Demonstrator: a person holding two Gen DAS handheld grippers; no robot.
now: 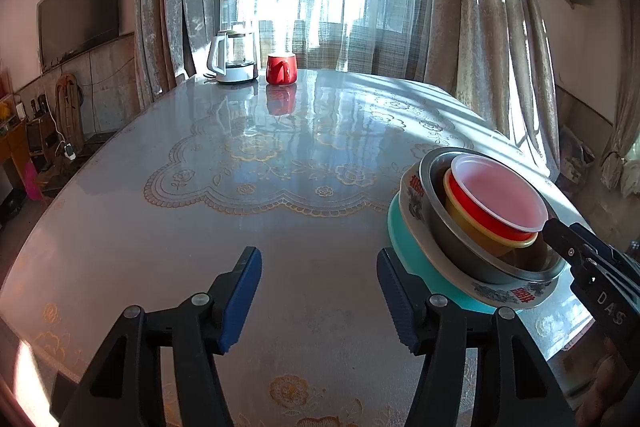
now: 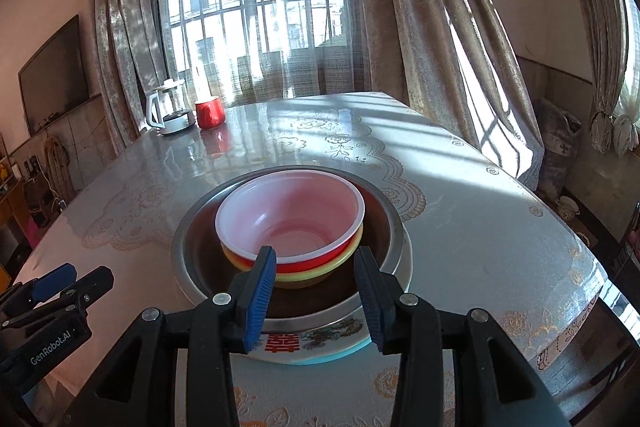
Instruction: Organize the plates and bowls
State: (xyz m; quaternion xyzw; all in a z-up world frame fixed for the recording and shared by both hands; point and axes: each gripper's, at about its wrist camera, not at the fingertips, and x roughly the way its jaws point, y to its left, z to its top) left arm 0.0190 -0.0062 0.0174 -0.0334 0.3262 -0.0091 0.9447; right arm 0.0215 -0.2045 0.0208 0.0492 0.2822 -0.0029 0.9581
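Broadly, the bench (image 1: 248, 211) is seen covered by a glossy patterned cloth, with a kettle (image 1: 234, 57) and a red mug (image 1: 282, 68) standing at its far edge, well apart from the work. Near the right front edge a single nested stack has been built: a teal plate (image 1: 416, 259) at the bottom, a patterned plate (image 2: 316, 341) on it, a steel bowl (image 2: 192, 259) inside that, then a yellow bowl (image 1: 476, 223), a red bowl (image 1: 480, 207) and a white plastic bowl (image 2: 292, 211) on top. No loose plates or bowls are seen elsewhere on the bench, so the task is judged nearly or fully complete; at most a final straightening or release seems left.

The right tool (image 2: 316, 287) is held over the near rim of the steel bowl, its jaws moderately parted and level with the near side of the small nested bowls; nothing is gripped, though whether a pad grazes a rim cannot be told. The left tool (image 1: 320, 291) is held wide apart above bare cloth, just left of the stack, and nothing is held or touched by it.
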